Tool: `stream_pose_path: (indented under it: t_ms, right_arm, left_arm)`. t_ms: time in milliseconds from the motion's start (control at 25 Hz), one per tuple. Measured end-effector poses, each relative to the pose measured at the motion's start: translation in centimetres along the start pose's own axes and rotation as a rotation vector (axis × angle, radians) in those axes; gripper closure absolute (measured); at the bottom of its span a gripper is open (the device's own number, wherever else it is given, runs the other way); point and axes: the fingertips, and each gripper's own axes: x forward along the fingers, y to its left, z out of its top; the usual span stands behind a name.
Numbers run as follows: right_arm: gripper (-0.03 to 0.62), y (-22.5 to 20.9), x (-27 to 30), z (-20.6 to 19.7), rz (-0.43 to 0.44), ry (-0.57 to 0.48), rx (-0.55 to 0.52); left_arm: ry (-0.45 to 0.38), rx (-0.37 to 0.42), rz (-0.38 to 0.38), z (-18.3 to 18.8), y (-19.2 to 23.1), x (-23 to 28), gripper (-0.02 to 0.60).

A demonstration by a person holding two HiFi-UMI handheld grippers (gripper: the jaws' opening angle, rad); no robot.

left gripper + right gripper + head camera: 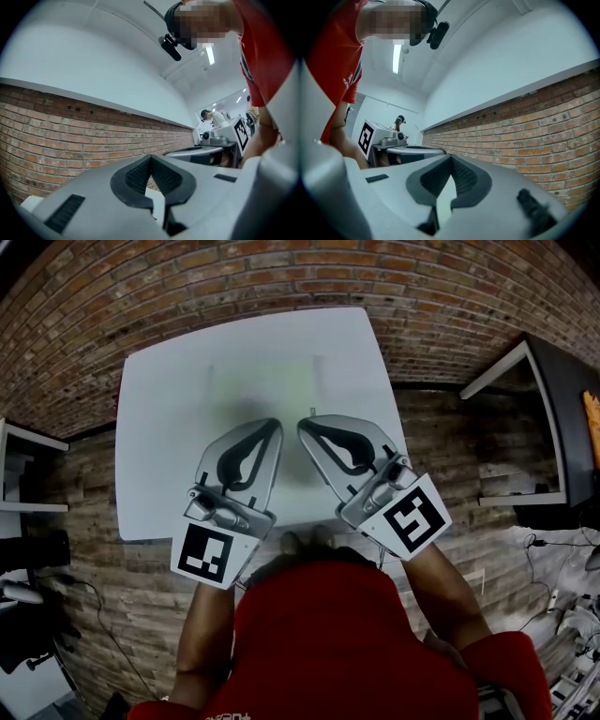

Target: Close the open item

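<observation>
In the head view a white table (159,427) lies below me, and I see no open item on it. My left gripper (277,424) and right gripper (302,424) hover side by side over its near half, tips almost meeting. Both are shut with nothing between the pads. The left gripper view shows its closed jaws (151,157) pointing level at a brick wall (70,136), with the right gripper's marker cube (241,132) off to the side. The right gripper view shows its closed tips (451,156) before the same wall, with the left gripper's marker cube (366,136) at its left.
A black desk with a white frame (553,399) stands at the right, shelving (23,474) at the left, and cables (553,568) lie on the floor. The brick wall runs just behind the table. Another person (213,115) stands far back in the room.
</observation>
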Motion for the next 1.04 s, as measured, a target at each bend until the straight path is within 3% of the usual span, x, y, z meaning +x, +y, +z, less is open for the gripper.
stream_pose_path:
  t_ms: [1040]
  right_arm:
    - [0.563, 1.5, -0.3, -0.2, 0.015, 0.016, -0.005]
  left_arm:
    - [0.006, -0.009, -0.011, -0.1, -1.0, -1.1, 0.569]
